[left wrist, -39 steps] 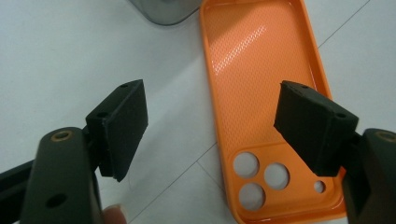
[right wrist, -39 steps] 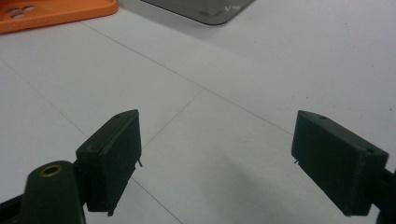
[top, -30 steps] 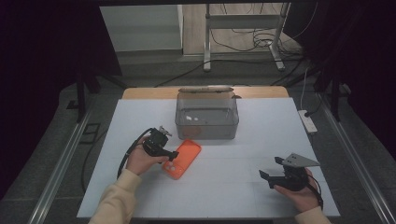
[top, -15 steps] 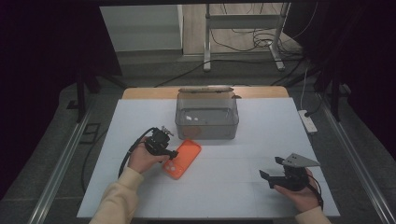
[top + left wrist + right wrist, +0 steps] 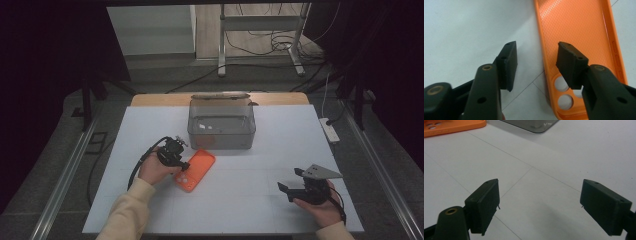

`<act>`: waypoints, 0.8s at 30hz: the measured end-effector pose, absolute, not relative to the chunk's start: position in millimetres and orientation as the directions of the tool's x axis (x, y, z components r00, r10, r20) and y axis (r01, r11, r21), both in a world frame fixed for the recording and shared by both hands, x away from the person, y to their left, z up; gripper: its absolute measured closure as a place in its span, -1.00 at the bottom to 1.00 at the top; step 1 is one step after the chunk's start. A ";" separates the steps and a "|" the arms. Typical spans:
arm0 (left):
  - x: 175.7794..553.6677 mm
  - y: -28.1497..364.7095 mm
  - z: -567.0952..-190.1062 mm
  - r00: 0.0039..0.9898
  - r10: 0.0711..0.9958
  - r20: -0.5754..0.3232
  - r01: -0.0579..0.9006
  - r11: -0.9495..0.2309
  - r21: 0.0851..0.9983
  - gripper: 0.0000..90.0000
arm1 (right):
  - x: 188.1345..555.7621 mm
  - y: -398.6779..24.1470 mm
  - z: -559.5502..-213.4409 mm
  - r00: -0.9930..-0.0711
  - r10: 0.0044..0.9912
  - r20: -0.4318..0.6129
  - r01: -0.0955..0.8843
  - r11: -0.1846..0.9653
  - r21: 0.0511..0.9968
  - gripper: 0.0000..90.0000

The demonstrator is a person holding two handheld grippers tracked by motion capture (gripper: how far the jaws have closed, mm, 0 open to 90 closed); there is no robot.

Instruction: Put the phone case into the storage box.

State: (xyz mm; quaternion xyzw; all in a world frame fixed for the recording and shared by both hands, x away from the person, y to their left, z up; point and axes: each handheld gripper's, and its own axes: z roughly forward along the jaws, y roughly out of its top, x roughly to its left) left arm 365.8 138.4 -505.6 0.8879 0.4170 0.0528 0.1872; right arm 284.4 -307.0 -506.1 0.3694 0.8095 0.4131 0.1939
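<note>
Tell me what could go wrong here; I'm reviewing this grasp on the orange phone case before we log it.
1. The left gripper straddles only the long edge of the orange phone case, one jaw outside, one over its inside. Closing on a thin wall could let the case slip or flex.
2. The case lies flat on the white table, so the outer jaw may scrape the surface.
3. The grey bin stands just beyond the case; a hasty lift might bump it.
</note>
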 end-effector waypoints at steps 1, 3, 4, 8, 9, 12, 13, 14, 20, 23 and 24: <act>366.0 138.0 -505.5 0.647 0.760 -0.062 0.722 -0.584 0.372 0.18 | 284.3 -307.1 -506.1 -0.651 0.759 -0.008 0.438 0.385 0.812 -0.64; 366.3 137.5 -505.4 0.648 0.760 -0.061 0.723 -0.587 0.363 0.20 | 284.4 -307.0 -506.2 -0.651 0.759 -0.009 0.437 0.384 0.813 -0.64; 366.4 136.9 -505.5 0.645 0.762 -0.060 0.726 -0.587 0.359 0.25 | 284.4 -307.0 -506.2 -0.651 0.759 -0.009 0.437 0.384 0.813 -0.64; 366.9 135.9 -506.1 0.645 0.761 -0.059 0.729 -0.591 0.346 0.29 | 284.3 -307.0 -506.1 -0.651 0.759 -0.010 0.436 0.385 0.813 -0.64; 367.0 135.7 -506.2 0.645 0.762 -0.061 0.730 -0.591 0.344 0.32 | 284.3 -307.1 -506.1 -0.651 0.759 -0.010 0.436 0.385 0.814 -0.64; 366.9 135.2 -505.8 0.644 0.761 -0.071 0.734 -0.589 0.339 0.41 | 284.3 -307.1 -506.1 -0.652 0.758 -0.010 0.435 0.385 0.814 -0.64; 366.9 135.1 -505.8 0.644 0.761 -0.073 0.734 -0.589 0.338 0.41 | 284.3 -307.1 -506.1 -0.652 0.758 -0.010 0.435 0.385 0.814 -0.64; 366.8 135.0 -505.7 0.644 0.761 -0.075 0.735 -0.588 0.337 0.42 | 284.3 -307.1 -506.1 -0.652 0.758 -0.010 0.435 0.385 0.814 -0.64; 366.2 133.8 -505.2 0.638 0.765 -0.089 0.744 -0.582 0.329 0.55 | 284.2 -307.0 -505.9 -0.651 0.759 -0.011 0.435 0.385 0.814 -0.64; 366.0 132.8 -505.2 0.638 0.764 -0.092 0.745 -0.582 0.326 0.61 | 284.2 -306.9 -505.9 -0.651 0.759 -0.011 0.435 0.385 0.814 -0.64; 365.9 132.1 -505.1 0.638 0.764 -0.094 0.745 -0.582 0.326 0.65 | 284.3 -306.9 -506.0 -0.651 0.759 -0.011 0.436 0.385 0.814 -0.64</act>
